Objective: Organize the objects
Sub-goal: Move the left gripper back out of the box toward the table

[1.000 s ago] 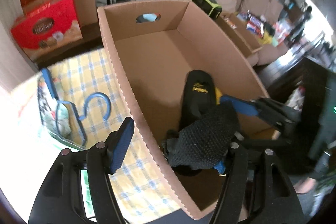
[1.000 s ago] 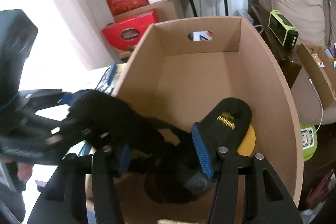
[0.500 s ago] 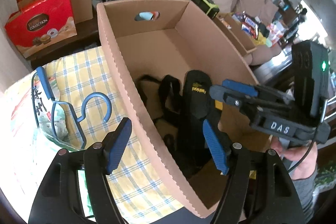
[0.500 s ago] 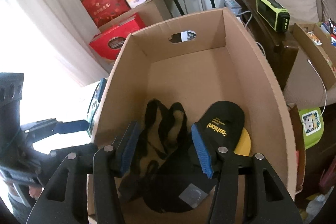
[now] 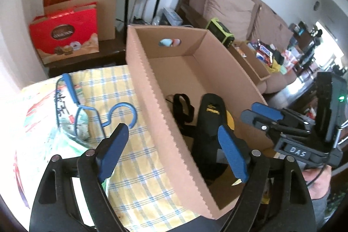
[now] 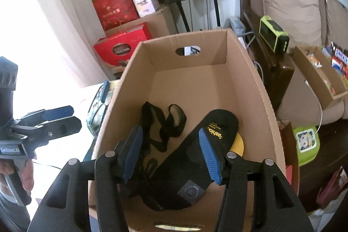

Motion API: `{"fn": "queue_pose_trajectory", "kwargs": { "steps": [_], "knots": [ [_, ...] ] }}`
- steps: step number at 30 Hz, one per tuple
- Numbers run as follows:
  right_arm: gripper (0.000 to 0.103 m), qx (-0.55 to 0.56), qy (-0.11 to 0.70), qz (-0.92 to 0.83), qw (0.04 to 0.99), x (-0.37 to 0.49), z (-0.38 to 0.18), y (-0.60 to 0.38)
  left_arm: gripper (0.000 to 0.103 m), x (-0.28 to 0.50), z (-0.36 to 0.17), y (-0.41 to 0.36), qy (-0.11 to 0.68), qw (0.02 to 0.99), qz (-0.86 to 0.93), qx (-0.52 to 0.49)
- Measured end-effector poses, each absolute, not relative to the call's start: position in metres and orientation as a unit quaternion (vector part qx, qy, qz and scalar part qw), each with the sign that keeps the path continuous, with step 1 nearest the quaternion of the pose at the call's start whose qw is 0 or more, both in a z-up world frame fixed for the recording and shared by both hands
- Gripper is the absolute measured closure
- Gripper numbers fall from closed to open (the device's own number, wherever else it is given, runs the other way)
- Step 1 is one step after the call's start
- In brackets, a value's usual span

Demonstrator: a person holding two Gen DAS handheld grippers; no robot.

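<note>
Two sets of black tongs with ribbed blue pads hang over the tall corrugated cardboard box [image 6: 256,88]. The left tongs [image 5: 171,153] are opening wide, straddling the box's zigzag-cut wall, gripping nothing. The right tongs [image 6: 171,153] stand apart and empty, opening a bit. Below them lie a limp black strappy fabric piece [image 6: 165,121] and a smooth black insole with gold lettering [image 6: 208,140]. Left of the left tongs, a blue wire hanger [image 5: 91,110] rests on the yellow checked cloth [image 5: 139,171].

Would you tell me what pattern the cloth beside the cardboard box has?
Yellow with blue-and-white checks, clearest in the left wrist view.
</note>
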State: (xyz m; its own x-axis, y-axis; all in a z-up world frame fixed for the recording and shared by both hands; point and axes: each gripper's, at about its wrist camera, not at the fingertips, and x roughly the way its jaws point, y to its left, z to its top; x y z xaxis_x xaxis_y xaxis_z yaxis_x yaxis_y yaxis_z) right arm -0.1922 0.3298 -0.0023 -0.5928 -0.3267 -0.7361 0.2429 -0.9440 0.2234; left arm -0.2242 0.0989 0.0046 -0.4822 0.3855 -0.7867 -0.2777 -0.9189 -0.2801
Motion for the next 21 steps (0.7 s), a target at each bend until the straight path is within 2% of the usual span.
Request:
{"fn": "queue_pose_trajectory", "kwargs": {
  "steps": [2,7,10,21],
  "knots": [
    [0.04,0.418,-0.036,-0.894,0.158,-0.188,0.002,0.323,0.017,-0.22,0.006,0.094,-0.051,0.182,0.866,-0.464],
    [0.037,0.417,-0.019,-0.894,0.162,-0.181,0.006,0.308,0.012,-0.208,0.007,0.082,-0.05,0.162,0.874,-0.455],
    [0.026,0.415,-0.014,-0.895,0.164,-0.176,0.007,0.3,0.003,-0.201,0.006,0.077,-0.05,0.156,0.877,-0.452],
    [0.017,0.398,-0.001,-0.901,0.171,-0.155,0.017,0.274,0.002,-0.173,0.013,0.054,-0.029,0.124,0.893,-0.431]
  ]
}}
